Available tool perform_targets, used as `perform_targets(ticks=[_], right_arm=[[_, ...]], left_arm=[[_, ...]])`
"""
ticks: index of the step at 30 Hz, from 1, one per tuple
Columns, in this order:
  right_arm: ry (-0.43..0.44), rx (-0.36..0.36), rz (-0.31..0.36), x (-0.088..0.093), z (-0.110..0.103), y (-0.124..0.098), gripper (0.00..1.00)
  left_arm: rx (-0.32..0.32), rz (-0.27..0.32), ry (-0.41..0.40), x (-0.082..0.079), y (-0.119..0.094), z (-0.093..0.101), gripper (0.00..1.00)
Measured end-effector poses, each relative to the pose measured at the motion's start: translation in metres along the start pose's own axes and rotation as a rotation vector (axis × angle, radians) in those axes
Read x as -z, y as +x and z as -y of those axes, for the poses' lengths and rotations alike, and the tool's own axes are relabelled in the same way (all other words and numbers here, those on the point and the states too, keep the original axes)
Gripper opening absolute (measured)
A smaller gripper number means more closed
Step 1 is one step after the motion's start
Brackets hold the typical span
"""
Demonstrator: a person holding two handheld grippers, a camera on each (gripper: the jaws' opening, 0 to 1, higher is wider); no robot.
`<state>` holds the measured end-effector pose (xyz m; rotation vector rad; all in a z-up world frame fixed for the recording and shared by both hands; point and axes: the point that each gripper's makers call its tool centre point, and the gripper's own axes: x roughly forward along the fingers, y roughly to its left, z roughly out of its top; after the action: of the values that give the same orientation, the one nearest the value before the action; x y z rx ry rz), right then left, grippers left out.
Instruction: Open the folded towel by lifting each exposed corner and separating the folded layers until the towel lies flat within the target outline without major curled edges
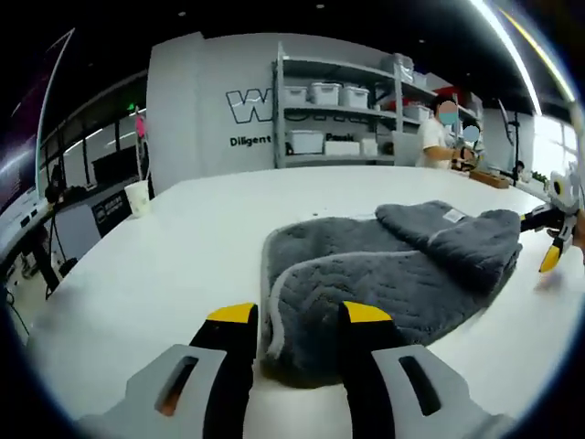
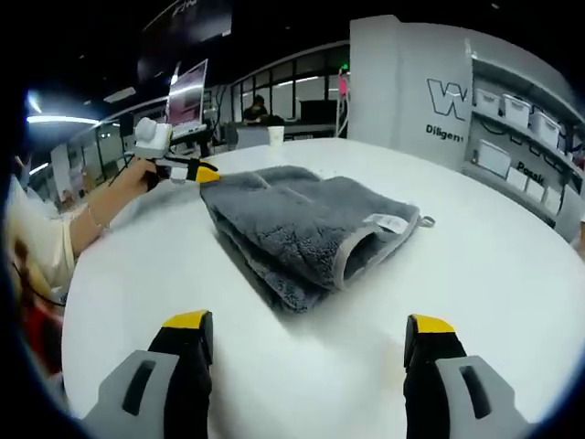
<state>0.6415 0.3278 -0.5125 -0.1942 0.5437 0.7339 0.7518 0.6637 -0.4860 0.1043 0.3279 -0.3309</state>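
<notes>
My left claw (image 1: 297,315) rises at 6 o'clock in the left gripper view, its two black jaws capped with yellow tips and set a modest gap apart, straddling the near rounded corner of the towel (image 1: 384,274) without pinching it; I cannot tell whether the tips touch the cloth. The towel is thick grey plush with a faint wavy quilted pattern and a paler stitched border. It lies folded on the smooth white desk (image 1: 183,238), with an upper flap bunched toward 2 o'clock and a small white label showing on it. At 3 o'clock my right claw (image 1: 553,251) hovers just beside the towel's far edge.

In the right gripper view my right claw (image 2: 311,334) stands wide, its yellow-tipped jaws far apart over bare desk (image 2: 494,265), holding nothing. The towel (image 2: 302,224) lies just beyond at 12 o'clock, stacked layers visible along its near edge, the label (image 2: 388,222) near the pale-edged corner. My left claw (image 2: 183,171), at 10 o'clock, sits at the towel's far corner.

Beyond the desk stand a paper cup (image 1: 138,197) and metal shelving (image 1: 338,110) holding white bins.
</notes>
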Motion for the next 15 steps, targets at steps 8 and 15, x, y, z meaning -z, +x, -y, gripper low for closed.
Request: perform_targets(ticks=[8,15], right_arm=[[0.043,-0.058,0.059,-0.010,-0.012,0.002,0.82],[0.107,-0.080,0.154,-0.026,-0.013,0.002,0.73]], left_arm=[[0.275,0.047,0.078,-0.013,-0.006,0.060,0.72],[0.346,-0.033,0.133,0.009,-0.005,0.077,0.98]])
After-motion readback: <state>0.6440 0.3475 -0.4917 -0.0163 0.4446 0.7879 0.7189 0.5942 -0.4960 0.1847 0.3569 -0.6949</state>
